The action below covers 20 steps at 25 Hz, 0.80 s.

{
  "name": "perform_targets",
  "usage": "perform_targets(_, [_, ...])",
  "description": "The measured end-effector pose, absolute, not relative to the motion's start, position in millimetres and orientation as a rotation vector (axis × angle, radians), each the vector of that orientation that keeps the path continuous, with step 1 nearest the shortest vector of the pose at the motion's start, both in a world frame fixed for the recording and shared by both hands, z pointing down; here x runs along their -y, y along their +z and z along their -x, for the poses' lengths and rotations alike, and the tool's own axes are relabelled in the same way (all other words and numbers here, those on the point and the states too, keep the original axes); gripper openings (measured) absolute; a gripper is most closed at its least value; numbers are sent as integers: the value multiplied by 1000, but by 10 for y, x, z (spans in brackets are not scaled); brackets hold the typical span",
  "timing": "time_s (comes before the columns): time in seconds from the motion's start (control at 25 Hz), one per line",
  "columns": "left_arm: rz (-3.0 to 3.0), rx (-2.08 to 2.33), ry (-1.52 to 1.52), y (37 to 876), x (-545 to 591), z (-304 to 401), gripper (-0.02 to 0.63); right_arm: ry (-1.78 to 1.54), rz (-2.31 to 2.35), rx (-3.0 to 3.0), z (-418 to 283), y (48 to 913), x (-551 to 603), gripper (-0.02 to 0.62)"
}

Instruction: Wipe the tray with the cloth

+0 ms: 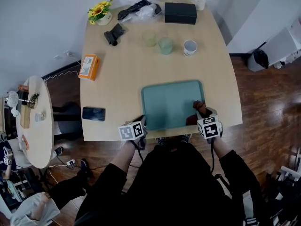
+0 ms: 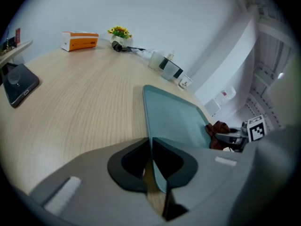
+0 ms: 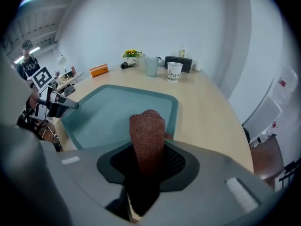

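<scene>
The surface [image 1: 122,74] carries:
- 1 black phone [image 1: 93,113], near left edge.
- 1 orange box [image 1: 89,67], beyond the phone at the left edge.
- 1 flower pot [image 1: 100,12], far left corner.
- 1 black box [image 1: 180,13], far edge.
- 3 cups [image 1: 165,45], mid-surface, with the white cup [image 1: 190,47] rightmost.

1 round side table [image 1: 40,135] stands left.

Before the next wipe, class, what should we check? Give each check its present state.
1. Left gripper shut on the tray rim, holding it: ok.
2. Right gripper shut on the cloth: ok.
3. Cloth at the tray's right side: ok.
4. Cloth pressing on the tray floor: cannot tell.
5. Nothing else lying in the tray: ok.
6. Cups standing well apart from the tray: ok.
</scene>
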<state>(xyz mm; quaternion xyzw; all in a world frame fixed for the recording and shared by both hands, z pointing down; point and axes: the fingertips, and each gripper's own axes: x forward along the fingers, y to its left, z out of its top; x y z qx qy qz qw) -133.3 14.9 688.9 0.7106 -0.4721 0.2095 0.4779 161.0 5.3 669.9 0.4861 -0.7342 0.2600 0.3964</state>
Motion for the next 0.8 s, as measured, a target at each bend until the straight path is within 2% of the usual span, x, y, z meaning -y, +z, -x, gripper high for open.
perform_targets(0.12, [-1724,1165,500,6878,-140,1340,5,675,-1195,1916,-1198,6668,-93,120])
perform_targets(0.52, [-1728,1172,486,6866,-152,1317,5,602,-849,2198,893,6615,-316,120])
perform_targets(0.8, [-1732,1156,486,6889,-139,1337,5,603,-833,2192,1036,6693,-297,118])
